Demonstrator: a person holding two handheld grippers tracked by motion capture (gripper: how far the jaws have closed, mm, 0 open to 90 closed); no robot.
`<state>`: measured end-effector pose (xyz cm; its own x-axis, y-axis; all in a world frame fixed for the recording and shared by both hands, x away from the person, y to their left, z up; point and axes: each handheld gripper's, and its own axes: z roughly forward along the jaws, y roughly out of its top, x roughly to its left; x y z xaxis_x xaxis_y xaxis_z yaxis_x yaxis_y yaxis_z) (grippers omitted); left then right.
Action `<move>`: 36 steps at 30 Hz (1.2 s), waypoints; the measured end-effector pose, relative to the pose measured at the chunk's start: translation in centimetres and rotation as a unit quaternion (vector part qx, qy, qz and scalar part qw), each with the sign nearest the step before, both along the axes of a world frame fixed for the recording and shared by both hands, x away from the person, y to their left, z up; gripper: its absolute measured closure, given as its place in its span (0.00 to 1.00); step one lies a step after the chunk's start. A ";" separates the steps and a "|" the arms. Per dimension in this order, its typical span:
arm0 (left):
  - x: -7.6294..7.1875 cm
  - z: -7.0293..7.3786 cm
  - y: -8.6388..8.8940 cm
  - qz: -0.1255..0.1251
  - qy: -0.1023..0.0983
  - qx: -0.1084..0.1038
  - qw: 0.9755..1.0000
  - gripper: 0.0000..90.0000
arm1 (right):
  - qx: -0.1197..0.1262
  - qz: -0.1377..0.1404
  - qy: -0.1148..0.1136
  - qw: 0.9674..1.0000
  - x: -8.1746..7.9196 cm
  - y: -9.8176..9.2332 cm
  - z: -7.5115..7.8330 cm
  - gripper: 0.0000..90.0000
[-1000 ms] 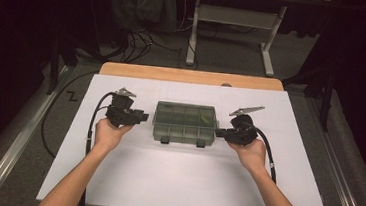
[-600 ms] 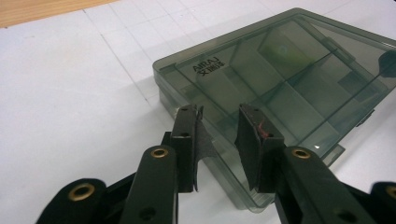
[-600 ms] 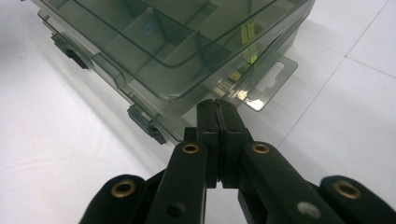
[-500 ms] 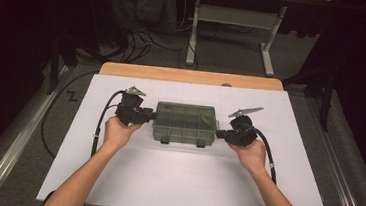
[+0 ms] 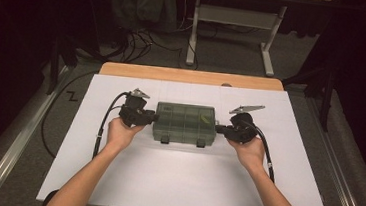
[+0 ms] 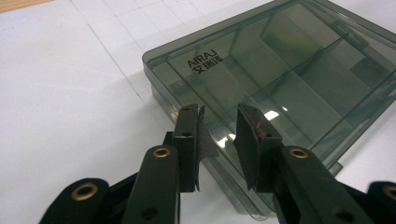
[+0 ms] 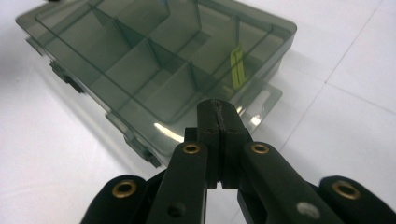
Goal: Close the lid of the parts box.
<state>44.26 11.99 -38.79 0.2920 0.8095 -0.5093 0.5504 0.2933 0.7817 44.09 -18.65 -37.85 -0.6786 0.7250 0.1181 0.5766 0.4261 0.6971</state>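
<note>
The left gripper (image 6: pixel 219 135) had its jaws parted by a narrow gap and had just been closing; they stood over the left end of the compartment box (image 6: pixel 280 88), at its edge, with nothing pinched between the pads. Whether the tips touched the lid could not be told. The right gripper (image 7: pixel 218 116) had its jaws pressed flat together, pad against pad, holding nothing, their joined tip at the right end of the box, right by a small clear tab (image 7: pixel 266 100) sticking out from that end; contact there was not certain either. The box lay flat in the middle of the white worktop (image 5: pixel 174 182), between the two grippers, with its lid down. It was a shallow rectangular case of smoky, see-through grey-green plastic with rounded corners and thin inner walls dividing it into compartments, glossy enough to catch bright reflections. Black lettering (image 6: pixel 204 64) was printed on the lid near one corner. Two dark latches (image 5: pixel 182 141) sat on the long side nearest the person. A small yellow-green piece (image 7: pixel 238 65) lay in a compartment near the right end; its shape was blurred by the tinted lid. The other compartments were hard to read through the plastic. In the high view, each gripper's body was partly covered by the hand around it.
</note>
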 end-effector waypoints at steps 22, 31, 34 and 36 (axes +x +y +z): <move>0.7 -0.8 -0.7 0.004 -0.002 0.009 1.000 0.78 | -0.002 -0.010 0.000 1.000 1.3 1.2 -0.2 1.00; 1.1 -0.9 -0.8 0.010 -0.006 0.015 1.000 0.78 | -0.006 -0.018 0.000 1.000 1.8 1.4 -0.5 1.00; 1.3 -1.0 -0.8 0.013 -0.006 0.014 1.000 0.78 | -0.004 -0.018 -0.001 1.000 1.9 1.3 -0.5 1.00; 1.4 -1.1 -0.9 0.017 -0.006 0.012 1.000 0.78 | -0.004 -0.022 0.001 1.000 1.9 1.4 -0.6 1.00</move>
<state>45.70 11.12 -39.85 0.2709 0.8306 -0.4866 0.5309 0.2927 0.7952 46.04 -17.27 -38.40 -0.6464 0.7546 0.1129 0.5958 0.4067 0.6926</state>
